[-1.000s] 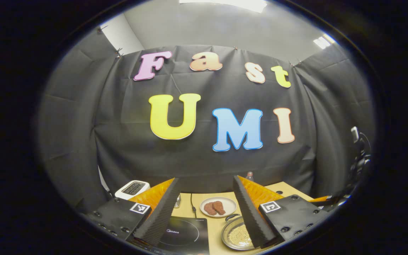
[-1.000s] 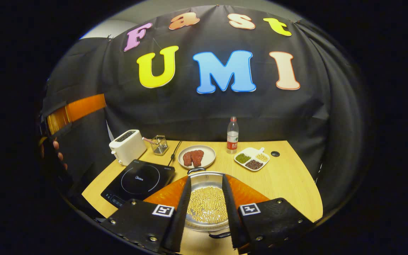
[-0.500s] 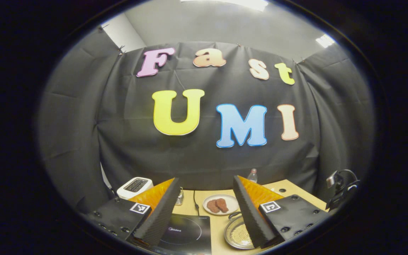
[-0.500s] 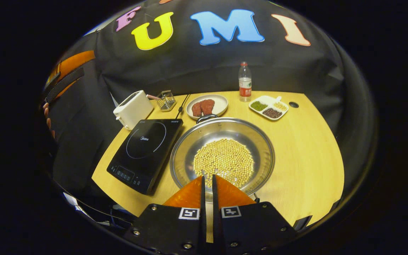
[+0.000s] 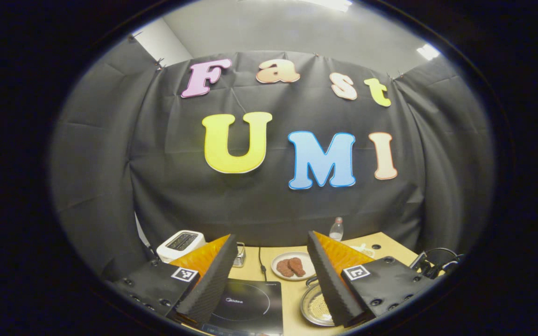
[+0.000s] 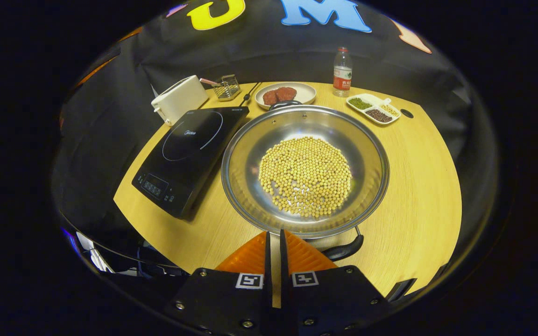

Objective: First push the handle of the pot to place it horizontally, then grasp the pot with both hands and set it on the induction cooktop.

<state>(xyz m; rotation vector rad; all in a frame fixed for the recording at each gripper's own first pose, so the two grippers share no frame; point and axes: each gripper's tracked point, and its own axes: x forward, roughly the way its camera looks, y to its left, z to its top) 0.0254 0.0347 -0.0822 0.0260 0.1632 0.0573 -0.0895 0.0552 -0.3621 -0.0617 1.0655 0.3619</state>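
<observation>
A wide steel pot (image 6: 245, 158) with yellow beans in it stands on the wooden table, right of the black induction cooktop (image 6: 189, 149). Its black handles point toward and away from me: the near handle (image 6: 343, 249), the far handle (image 6: 284, 103). My right gripper (image 6: 273, 238) is shut with nothing between its fingers, tips at the pot's near rim, just left of the near handle. My left gripper (image 5: 271, 235) is open and held high above the table's near side; below it lie the cooktop (image 5: 250, 303) and the pot (image 5: 313, 305).
Along the back of the table stand a white toaster (image 6: 179, 99), a small wire basket (image 6: 227, 86), a plate of meat (image 6: 285, 93), a water bottle (image 6: 342, 72) and a divided dish of beans (image 6: 374, 103). Bare tabletop (image 6: 418, 186) lies right of the pot.
My right gripper went from open to shut, tilted down and drew back to the pot's near rim. The left gripper stayed open and shifted only slightly.
</observation>
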